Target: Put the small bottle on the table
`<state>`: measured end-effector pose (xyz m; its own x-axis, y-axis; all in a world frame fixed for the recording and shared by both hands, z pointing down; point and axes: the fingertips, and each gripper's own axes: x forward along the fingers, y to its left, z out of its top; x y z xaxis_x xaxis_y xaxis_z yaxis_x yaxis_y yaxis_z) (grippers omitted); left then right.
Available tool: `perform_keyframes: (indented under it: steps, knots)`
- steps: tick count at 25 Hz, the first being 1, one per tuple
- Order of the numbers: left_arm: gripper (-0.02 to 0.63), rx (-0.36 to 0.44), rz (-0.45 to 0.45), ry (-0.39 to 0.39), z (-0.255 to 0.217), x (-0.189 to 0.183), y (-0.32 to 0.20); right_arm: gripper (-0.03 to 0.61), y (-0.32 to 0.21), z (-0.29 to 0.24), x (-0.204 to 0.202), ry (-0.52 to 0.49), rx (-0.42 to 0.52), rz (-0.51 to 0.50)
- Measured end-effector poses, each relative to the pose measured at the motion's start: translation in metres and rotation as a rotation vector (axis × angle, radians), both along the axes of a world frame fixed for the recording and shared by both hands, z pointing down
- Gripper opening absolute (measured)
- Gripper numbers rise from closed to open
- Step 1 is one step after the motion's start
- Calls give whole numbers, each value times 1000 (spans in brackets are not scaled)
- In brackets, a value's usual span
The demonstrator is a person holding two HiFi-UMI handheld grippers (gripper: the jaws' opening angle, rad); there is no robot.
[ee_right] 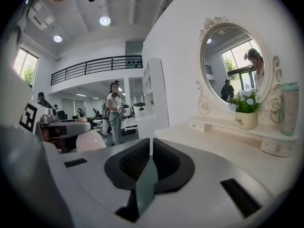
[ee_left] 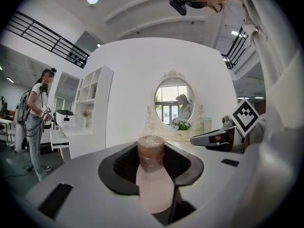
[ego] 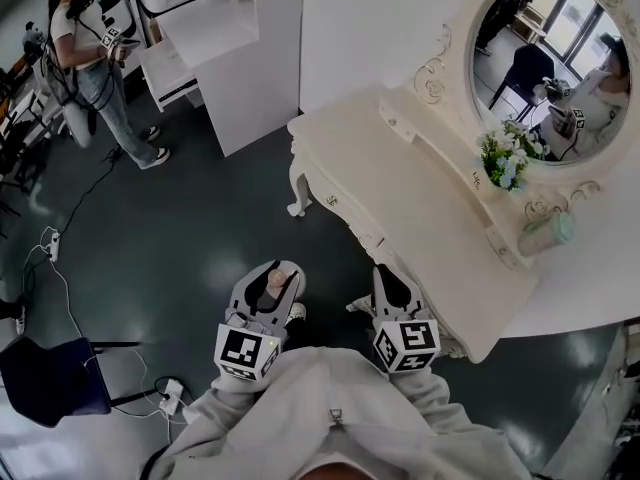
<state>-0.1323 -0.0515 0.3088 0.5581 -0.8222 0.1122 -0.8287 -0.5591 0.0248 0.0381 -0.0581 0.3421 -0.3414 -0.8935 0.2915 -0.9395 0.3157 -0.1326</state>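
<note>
The small bottle [ee_left: 153,184], pale pink with a brown cap, stands between the jaws of my left gripper [ee_left: 151,152], which is shut on its body. In the head view this gripper [ego: 277,276] hangs over the dark floor, left of the white dressing table [ego: 400,183], with the bottle [ego: 271,290] in it. My right gripper [ego: 391,276] is beside it, at the table's front edge. Its jaws [ee_right: 150,148] are pressed together with nothing between them. From the right gripper view the left gripper [ee_right: 64,128] and the bottle's pink body [ee_right: 91,140] show at the left.
An oval mirror [ego: 550,63], a flower pot [ego: 508,158] and a pale green cup [ego: 548,232] line the table's raised back shelf. A person [ego: 88,63] stands at the far left by white shelving [ego: 235,43]. Cables and a dark chair [ego: 52,378] are on the floor.
</note>
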Motion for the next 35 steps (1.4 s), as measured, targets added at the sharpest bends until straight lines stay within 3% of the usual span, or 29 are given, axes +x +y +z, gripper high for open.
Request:
perform_keyframes:
  steps: [20,35]
  knots:
    - [149,21,100,-11,1,-32,-141,43,-122,-1,-33,0,21,91]
    - [149,-65,107,-17,31,-41,-147,43,-138,28,-42,-3,-67,86]
